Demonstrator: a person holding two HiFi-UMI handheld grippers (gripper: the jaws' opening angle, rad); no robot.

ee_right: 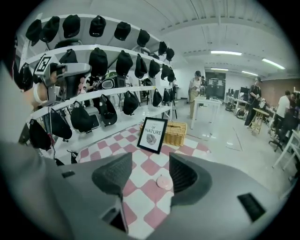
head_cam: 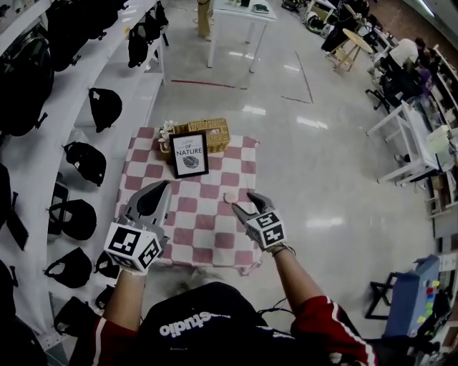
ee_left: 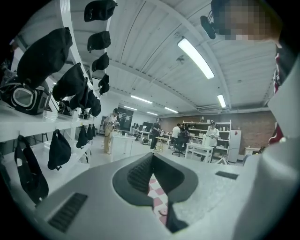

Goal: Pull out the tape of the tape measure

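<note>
A small round pink tape measure (head_cam: 230,199) lies on the pink-and-white checked tablecloth (head_cam: 193,214), towards its right side. My right gripper (head_cam: 247,201) hovers just beside and above it, open and holding nothing. In the right gripper view the tape measure (ee_right: 164,182) lies on the cloth below the gap, close to the right pad (ee_right: 183,176). My left gripper (head_cam: 164,187) is held over the left half of the table with its tips together and nothing in them. Through its jaws in the left gripper view shows a strip of cloth with a small pink disc (ee_left: 162,212).
A framed "of nature" print (head_cam: 189,154) leans against a wicker basket (head_cam: 204,134) at the table's far edge. White shelves with black caps (head_cam: 89,161) run along the left. Polished floor lies to the right, with white tables (head_cam: 240,14) and people farther off.
</note>
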